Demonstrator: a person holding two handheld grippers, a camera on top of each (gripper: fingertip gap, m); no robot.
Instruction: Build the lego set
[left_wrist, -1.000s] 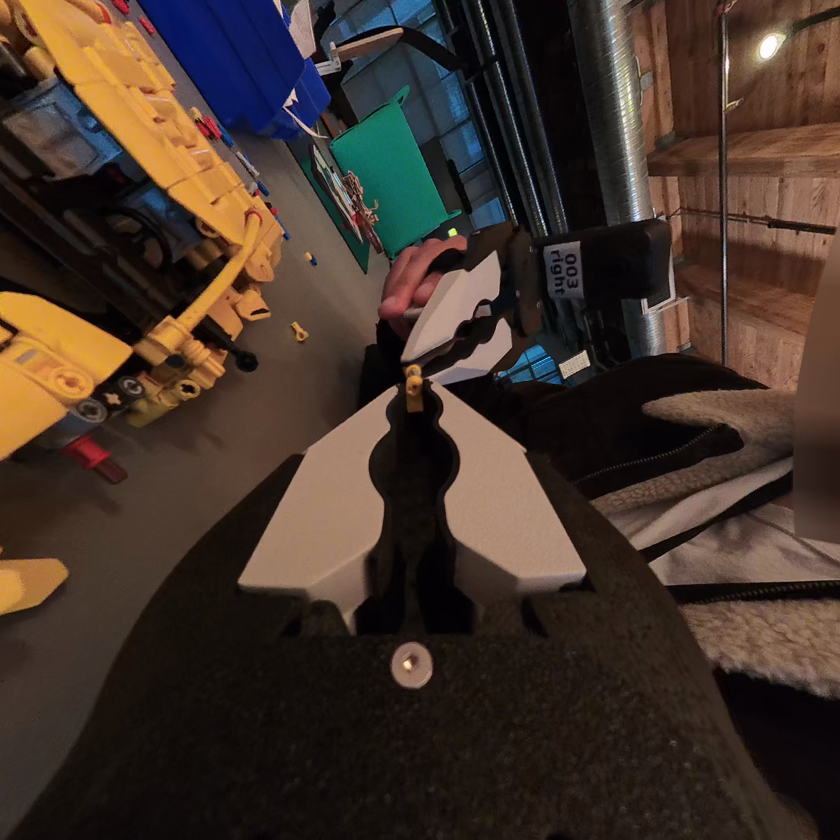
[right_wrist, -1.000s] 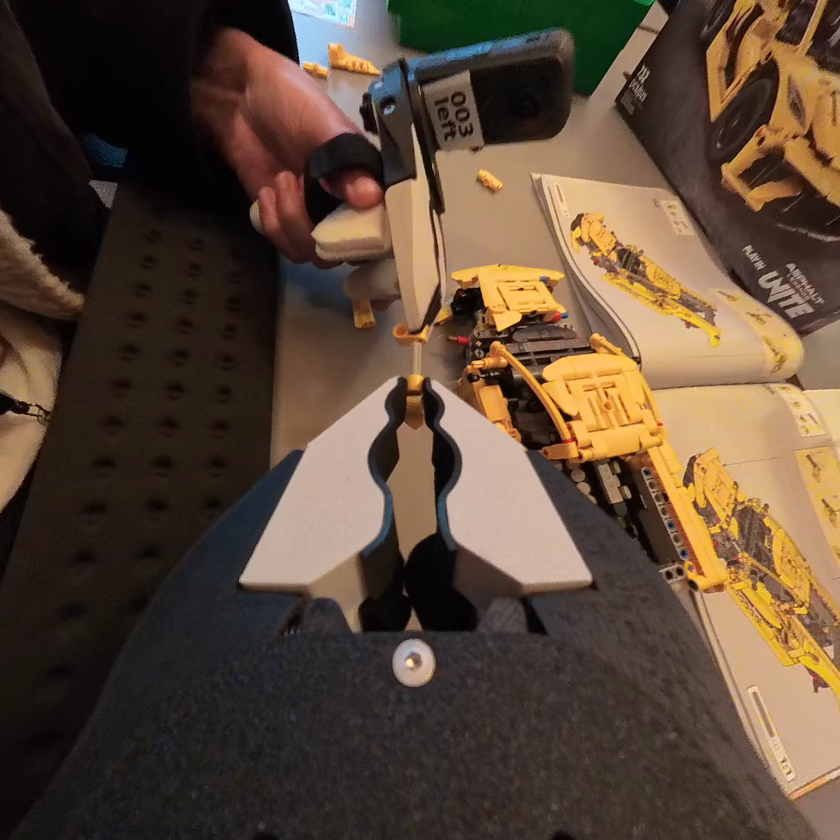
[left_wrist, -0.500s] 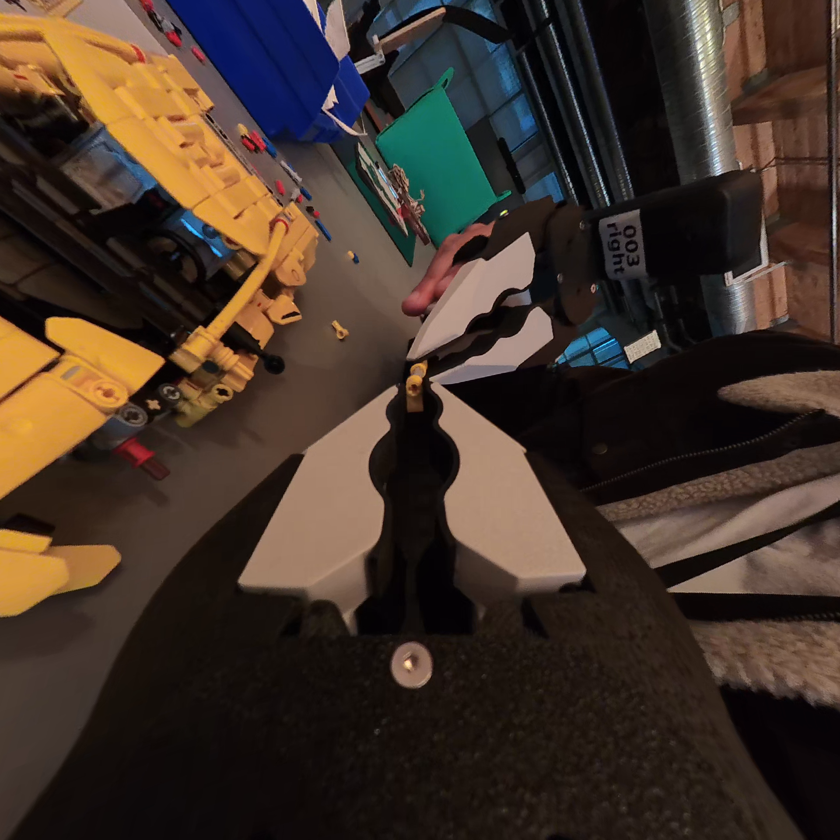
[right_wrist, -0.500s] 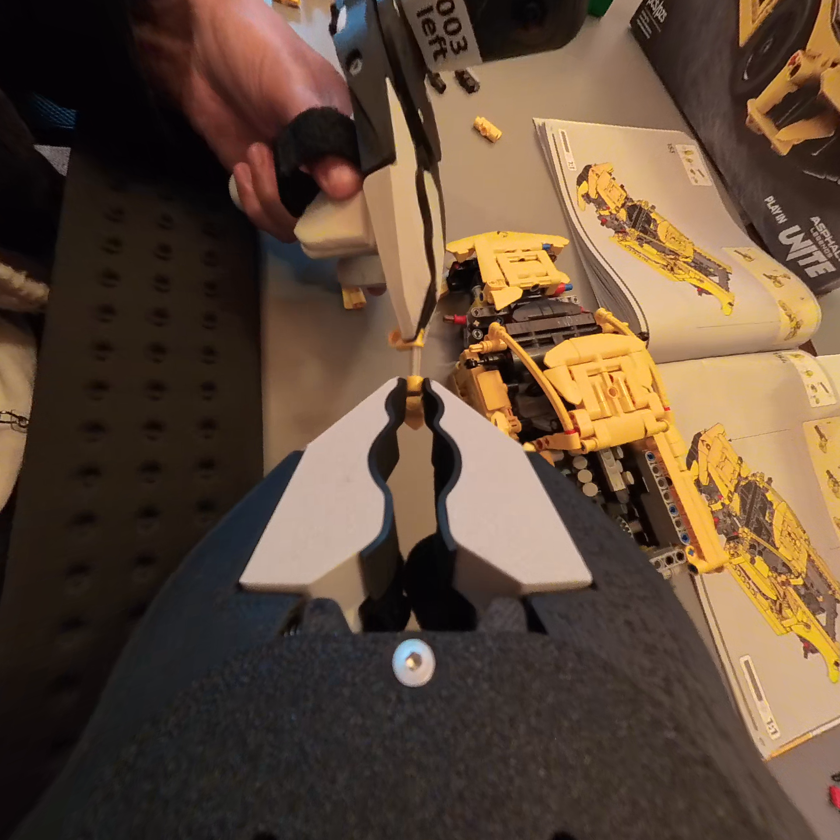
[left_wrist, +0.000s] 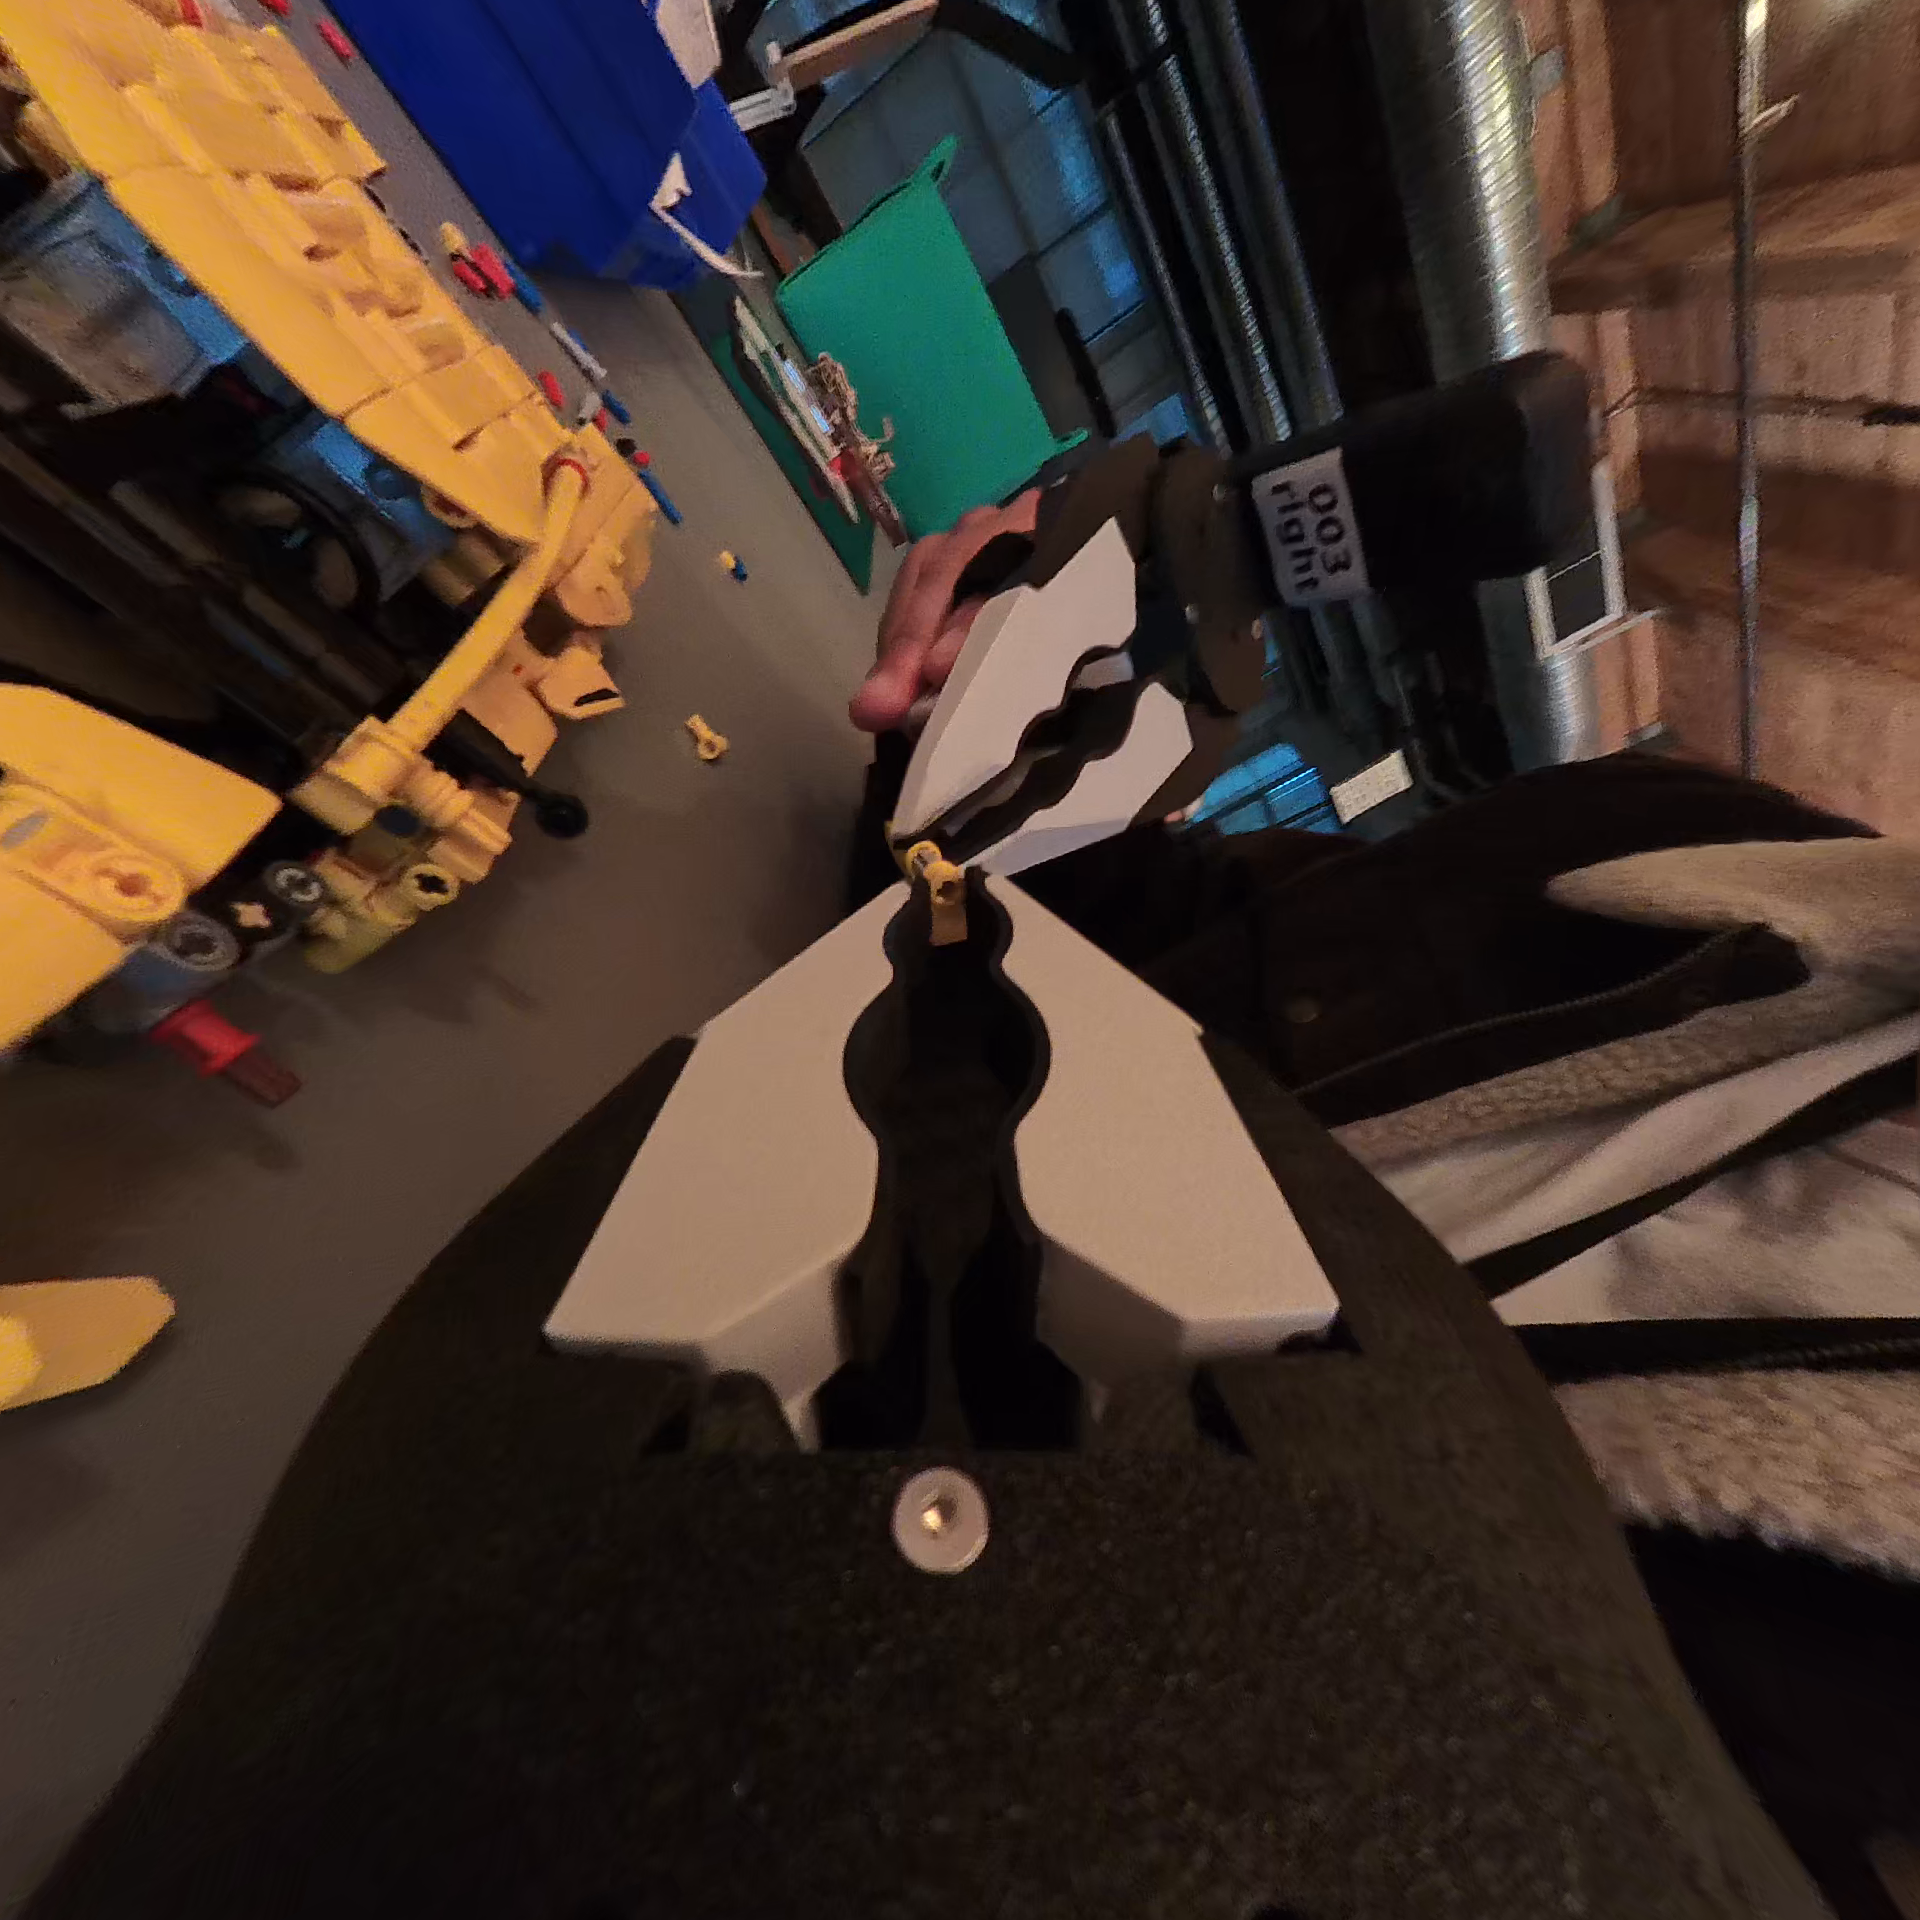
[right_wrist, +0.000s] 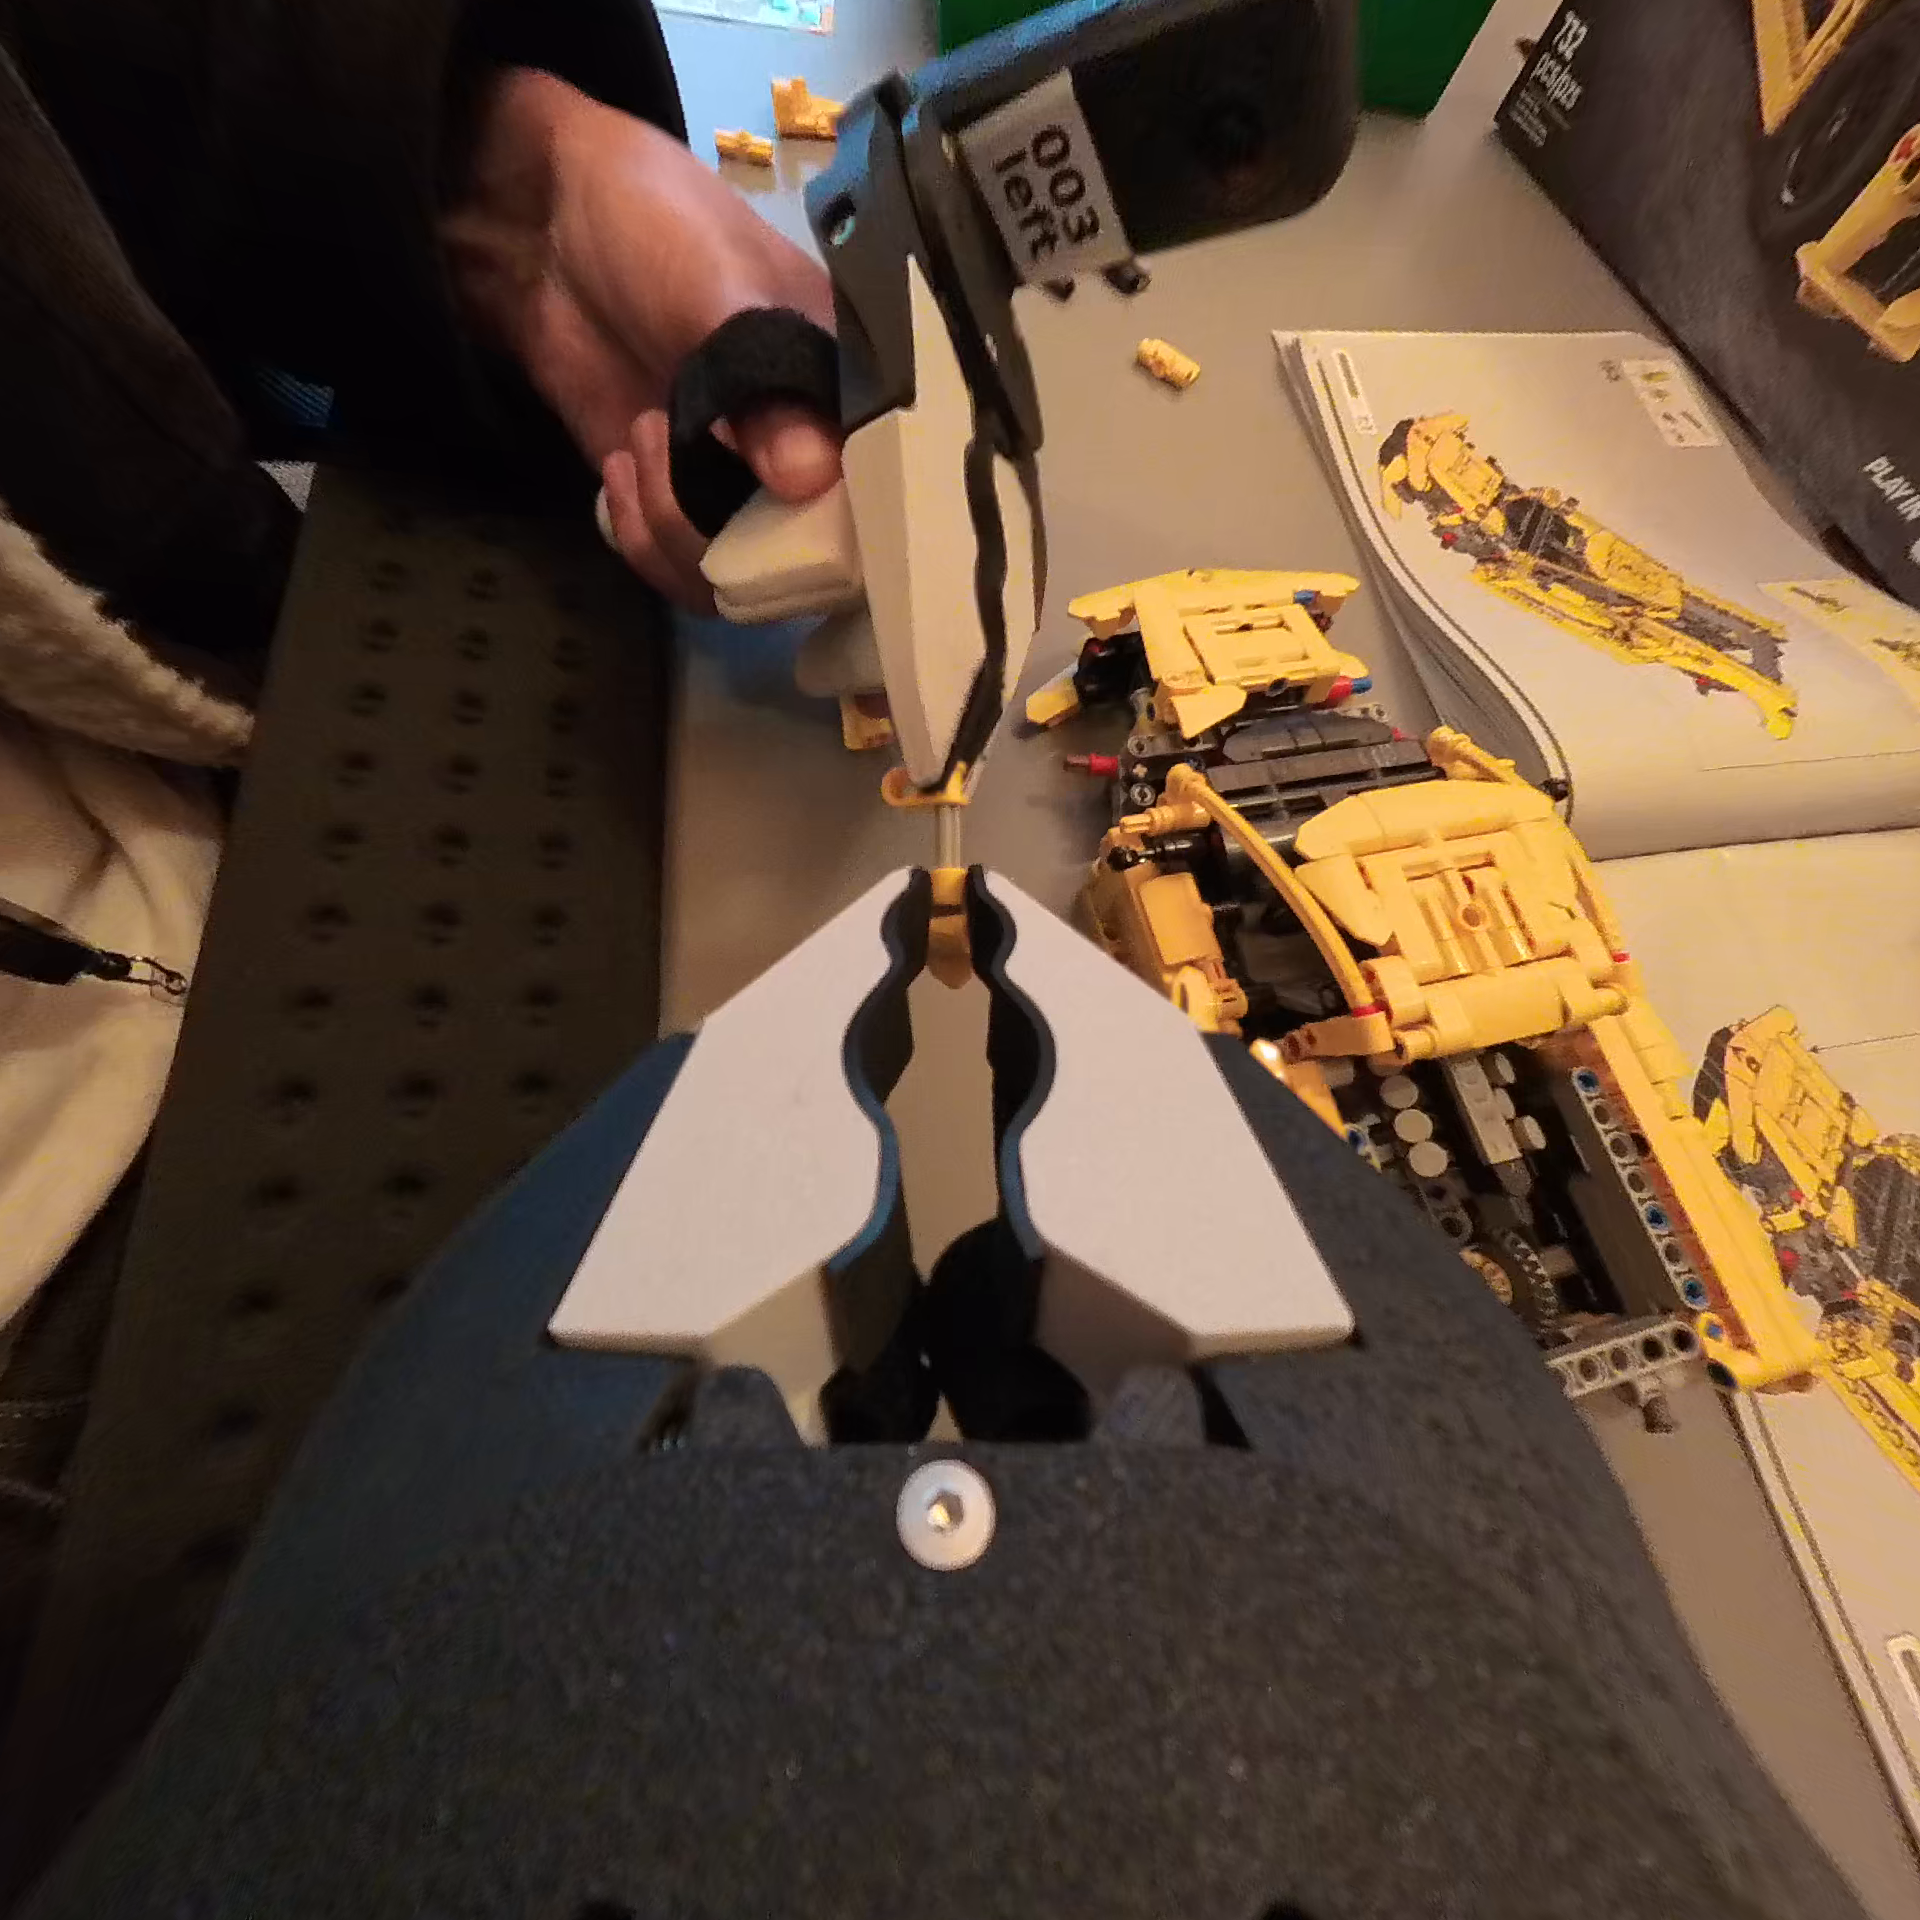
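Observation:
My left gripper is shut on a small yellow connector. My right gripper is shut on another small yellow connector. A thin grey axle runs between the two pieces, and both are held tip to tip above the table. The left gripper also shows in the right wrist view, the right gripper in the left wrist view. The partly built yellow and black lego vehicle lies on the grey table to the right; it also shows in the left wrist view.
An open instruction booklet and the set's box lie right of the model. Loose yellow parts lie on the table. Blue bins and a green box stand farther off. A dark perforated seat is at left. Less than 4 cm separates the two grippers' tips. My right gripper's tips are some 12 centimetres from the dark perforated seat.
Both grippers stay shut on their pieces, joined by the axle. The pair has shifted slightly, and the left gripper has tilted a little relative to the model.

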